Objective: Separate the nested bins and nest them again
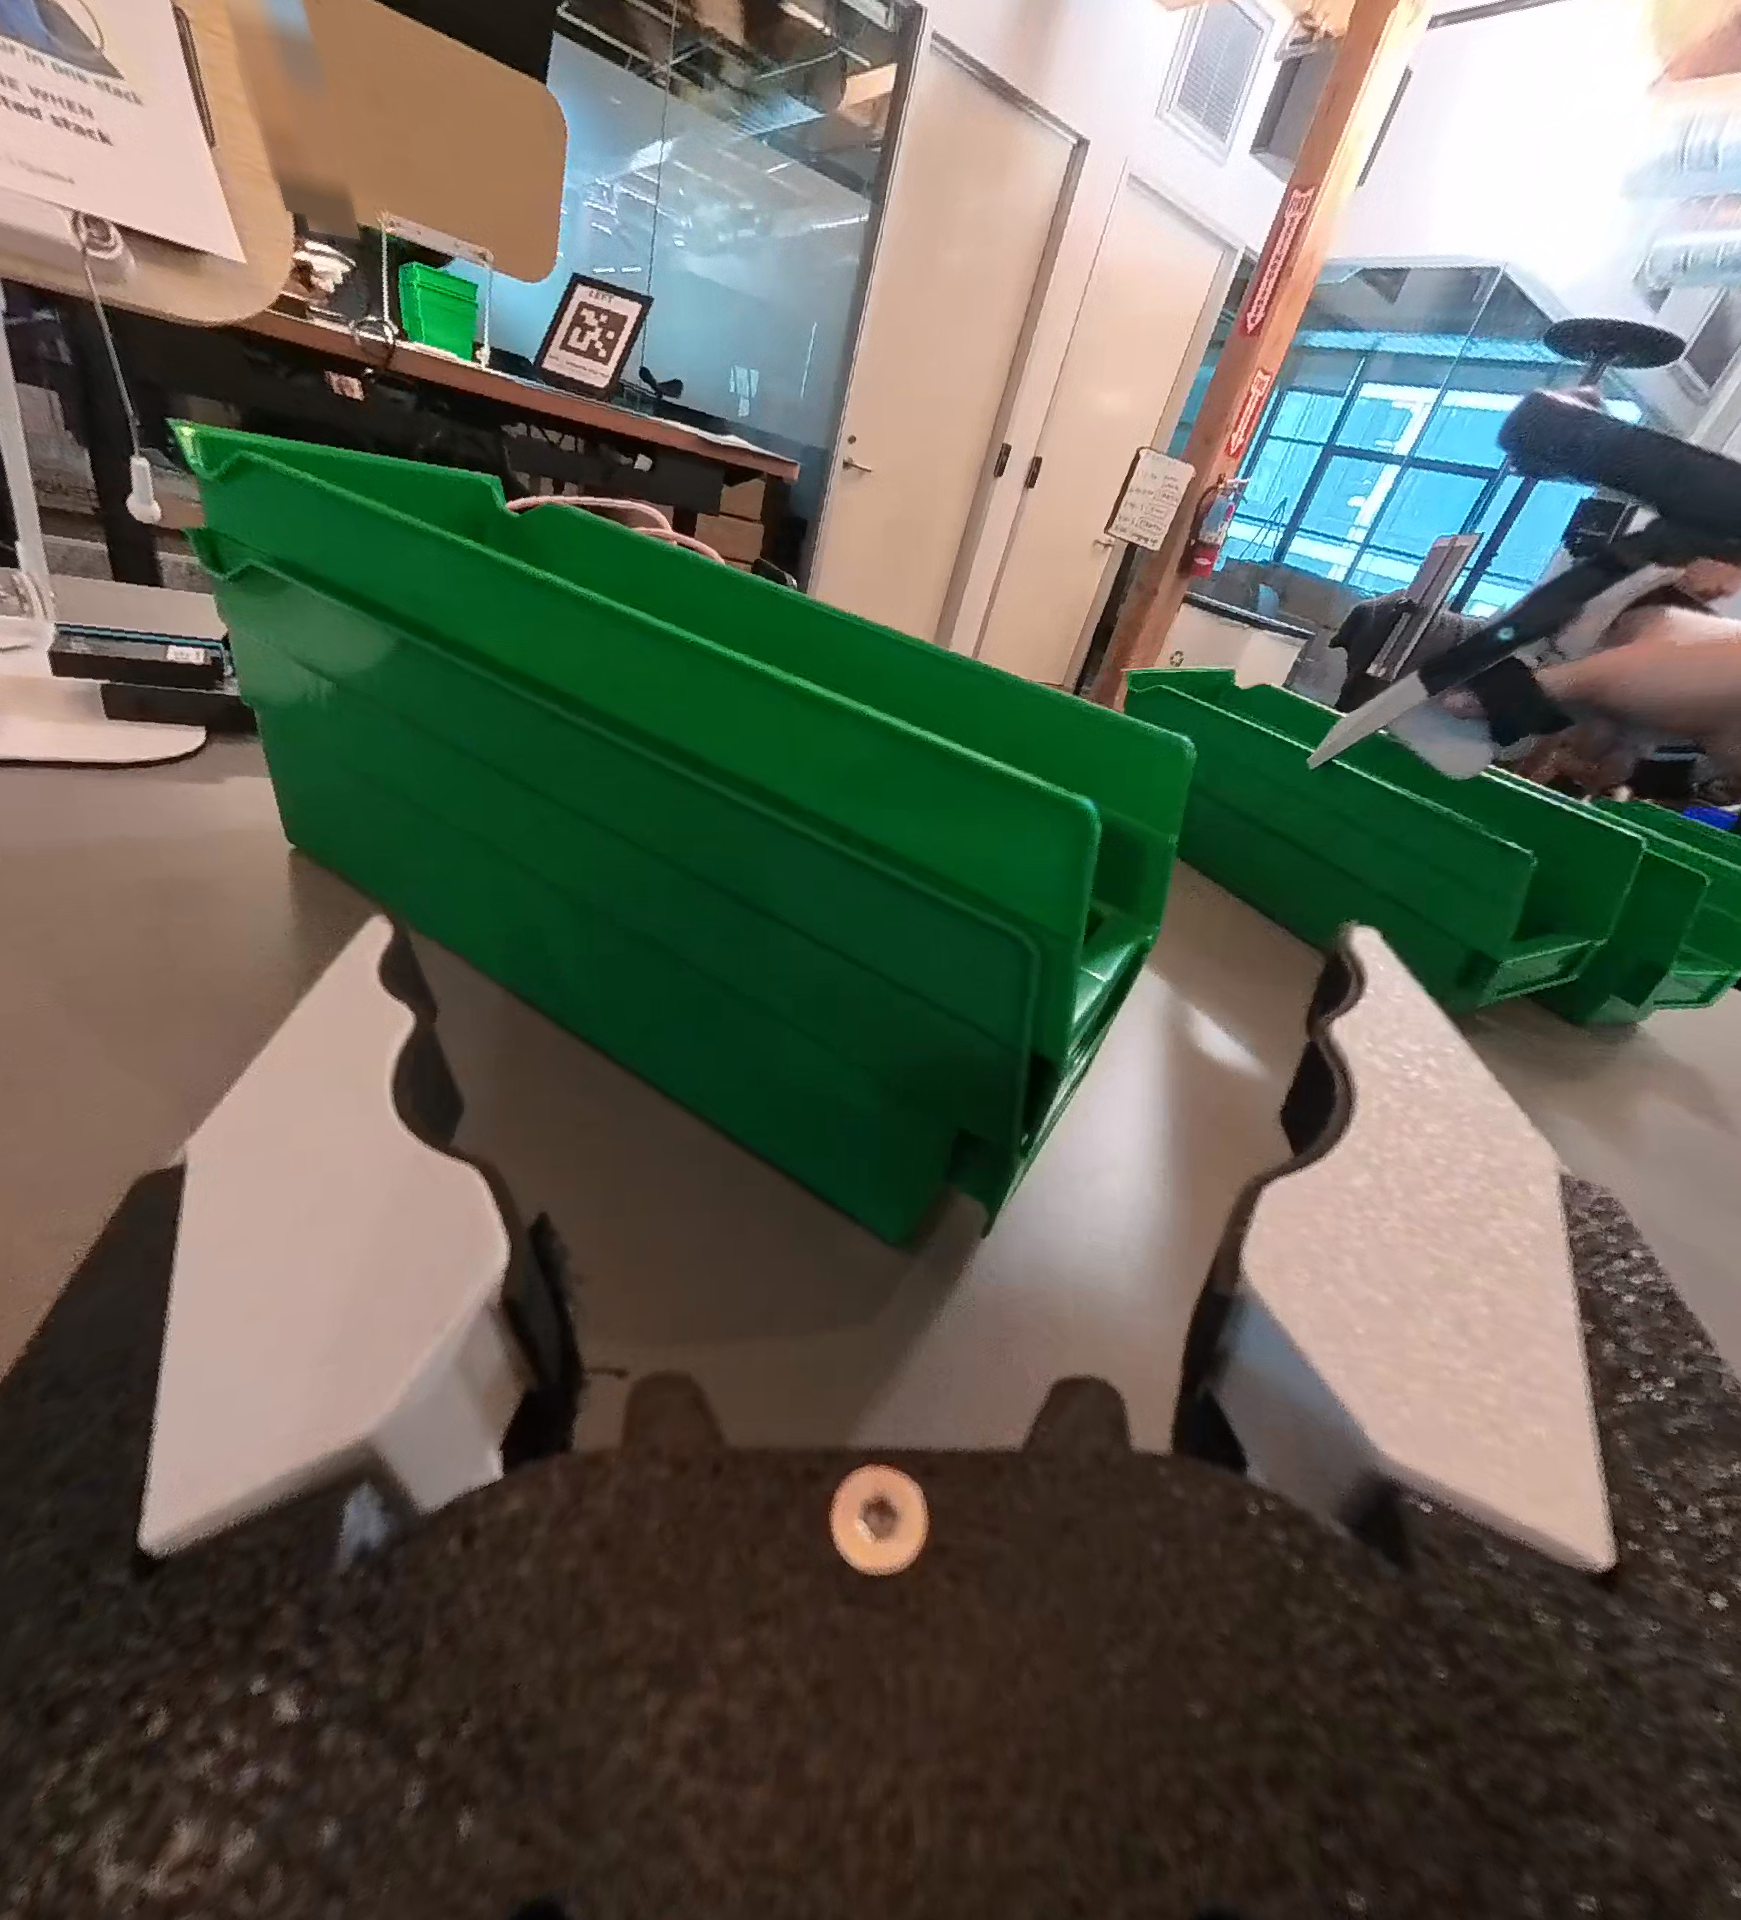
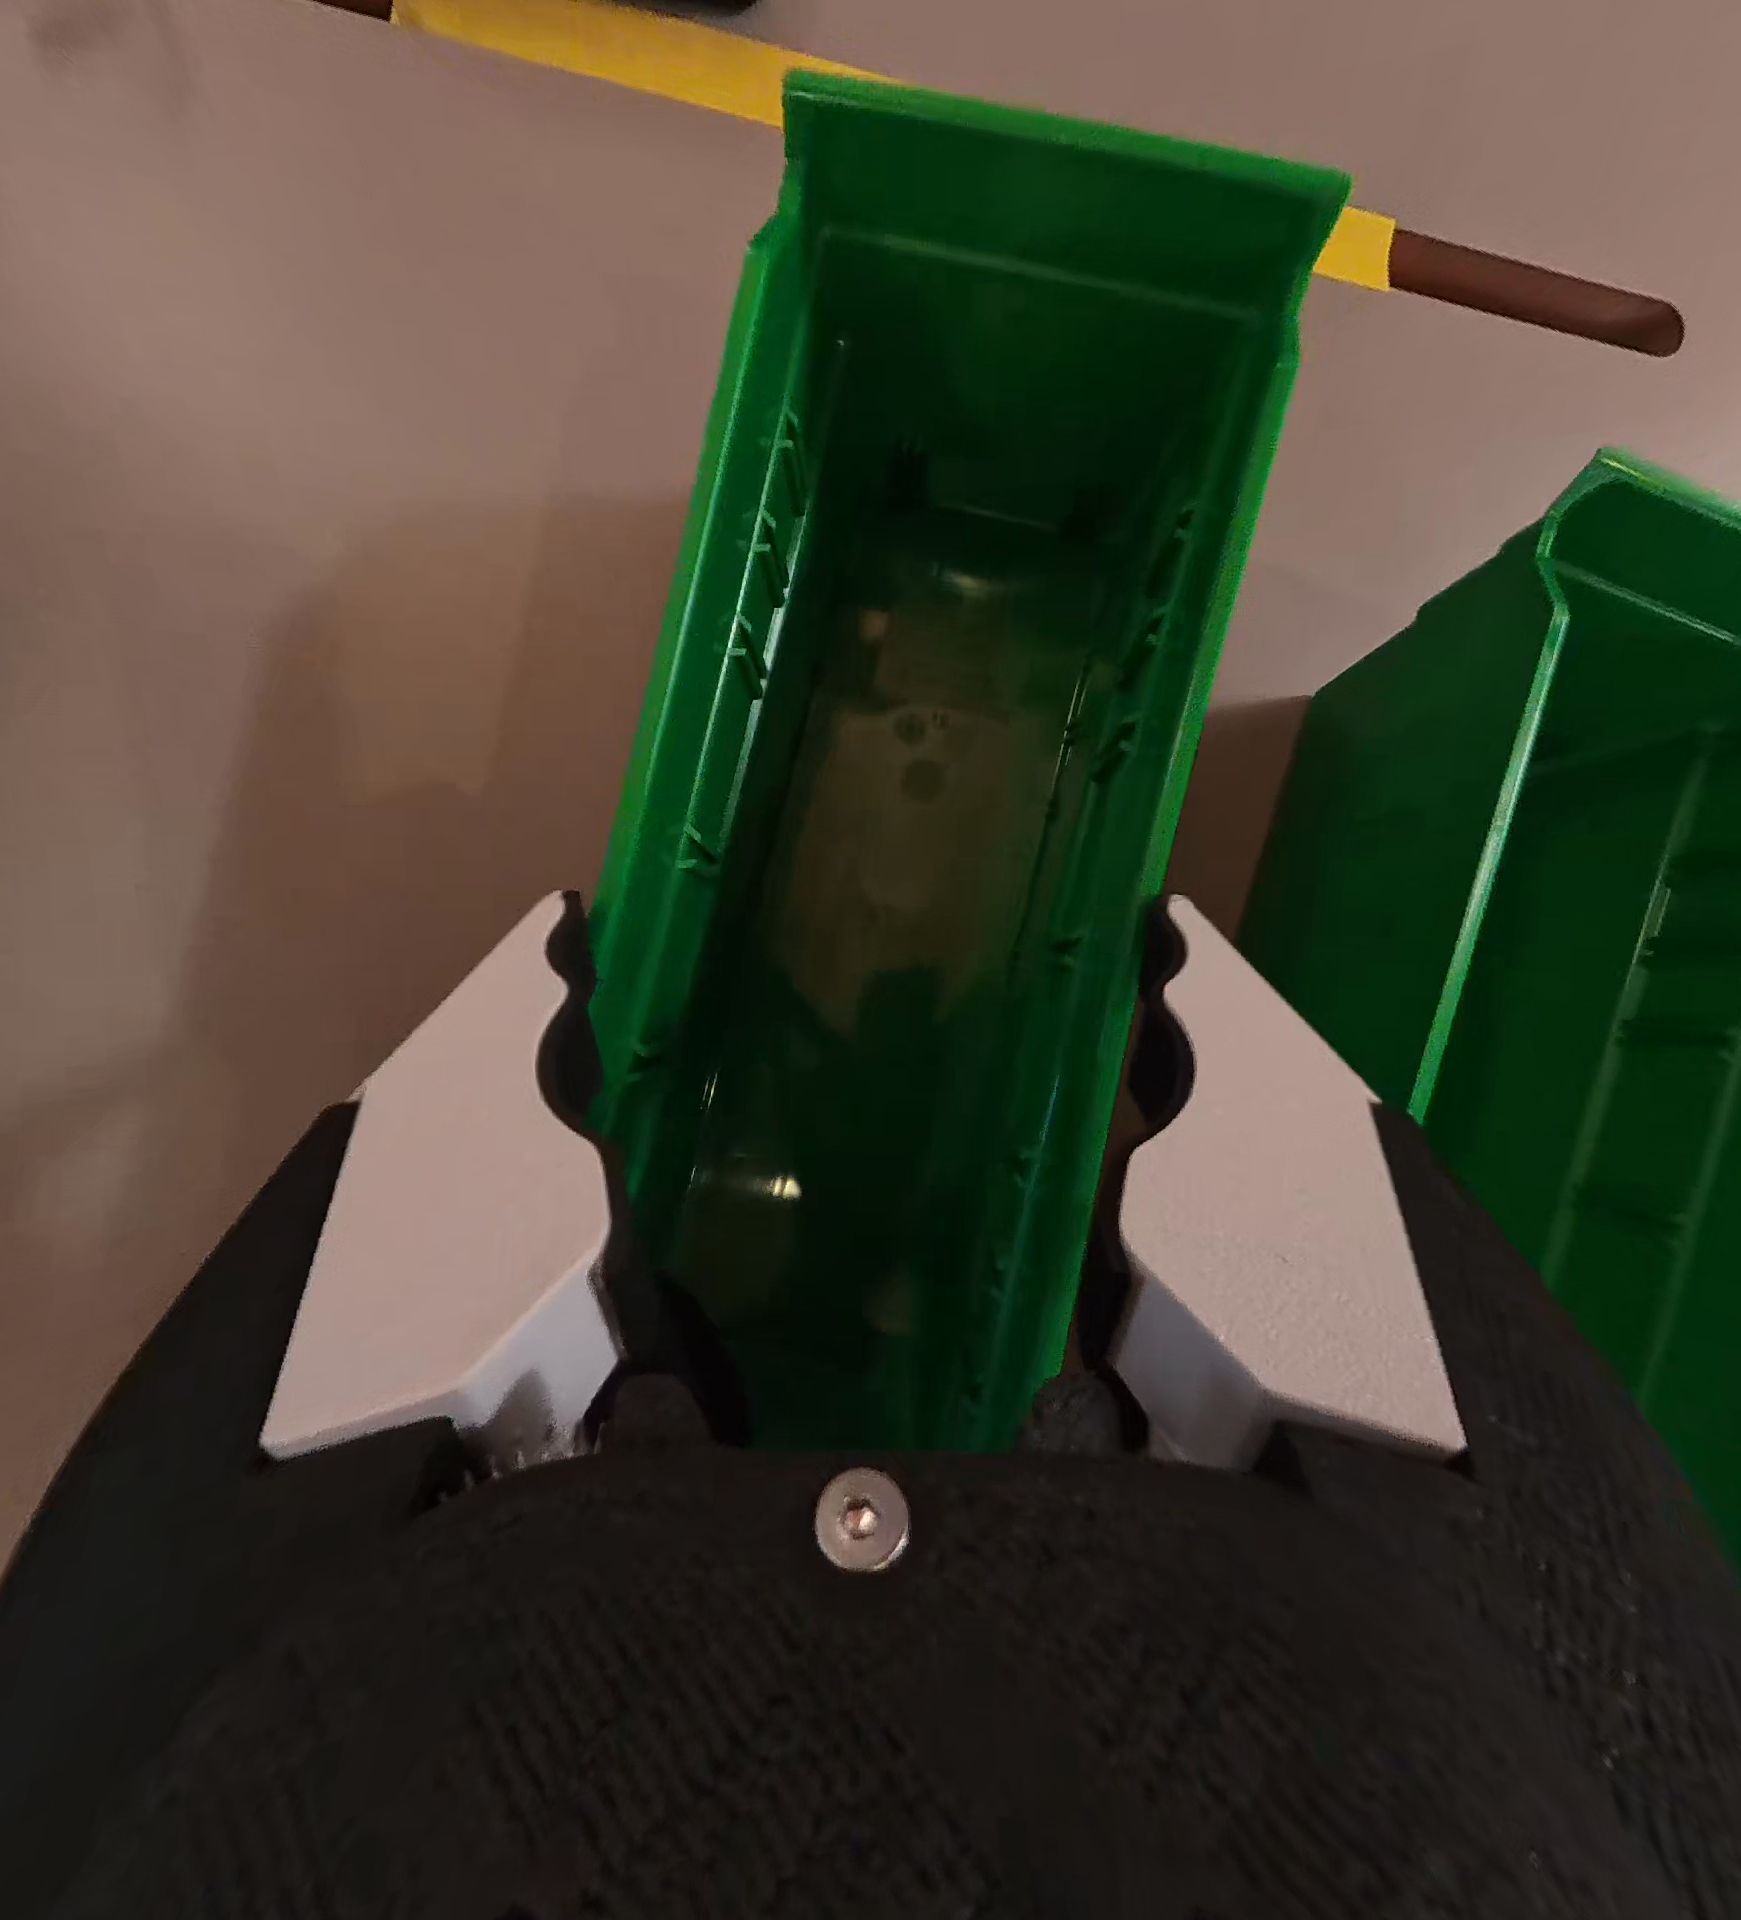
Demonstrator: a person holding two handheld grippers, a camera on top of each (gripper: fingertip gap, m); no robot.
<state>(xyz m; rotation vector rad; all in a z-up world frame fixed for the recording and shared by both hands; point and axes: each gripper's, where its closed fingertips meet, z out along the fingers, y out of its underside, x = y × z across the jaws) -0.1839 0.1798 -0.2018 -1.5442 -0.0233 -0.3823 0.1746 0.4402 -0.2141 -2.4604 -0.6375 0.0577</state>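
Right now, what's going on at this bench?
A person is working green bins with two handheld claws. The right claw is shut across the width of one long bin, a finger on each side wall. The left claw is open and empty, facing a nested stack on the grey table. More bins lie beyond it.

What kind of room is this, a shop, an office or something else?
Probably a lab or workshop rather than a shop. A grey worktable carries green plastic bins, a square printed marker stands on a bench behind, and glass partitions and an exposed wooden post suggest a converted industrial space.
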